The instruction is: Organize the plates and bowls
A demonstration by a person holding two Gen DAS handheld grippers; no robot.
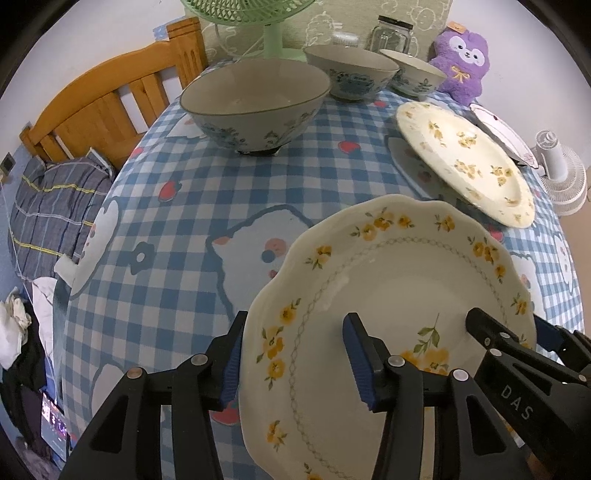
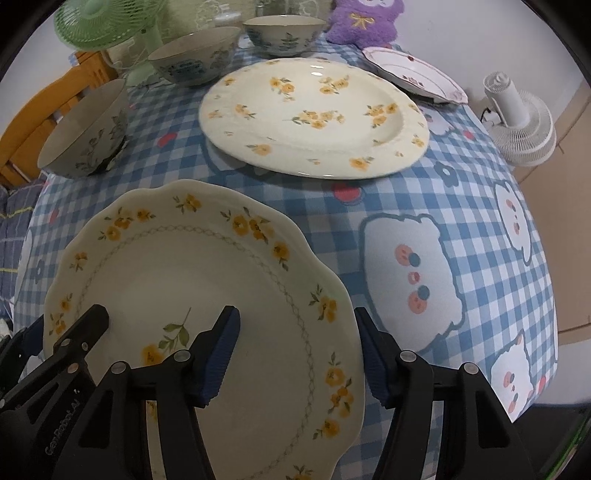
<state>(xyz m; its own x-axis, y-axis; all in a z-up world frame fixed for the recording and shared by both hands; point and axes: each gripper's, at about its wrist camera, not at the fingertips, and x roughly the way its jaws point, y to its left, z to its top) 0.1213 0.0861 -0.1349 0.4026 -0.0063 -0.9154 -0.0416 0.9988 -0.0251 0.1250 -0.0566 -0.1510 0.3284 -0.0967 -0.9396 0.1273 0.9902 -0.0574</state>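
A scalloped cream plate with yellow flowers (image 1: 388,295) (image 2: 192,280) is held at both sides above the checked tablecloth. My left gripper (image 1: 291,354) straddles its left rim, one finger under and one over. My right gripper (image 2: 295,350) straddles its right rim the same way. A large round yellow-flowered plate (image 1: 469,162) (image 2: 314,118) lies farther back. A small pink-rimmed plate (image 1: 502,133) (image 2: 413,74) lies beyond it. Three blue-patterned bowls (image 1: 255,103) (image 1: 351,70) (image 1: 413,72) stand at the back, also seen in the right wrist view (image 2: 85,133) (image 2: 195,55) (image 2: 284,31).
A green fan (image 1: 258,22), a glass jar (image 1: 391,35) and a purple plush toy (image 1: 461,62) stand at the table's back edge. A white fan (image 2: 517,122) sits off the right edge. A wooden bed frame (image 1: 110,103) is left of the table.
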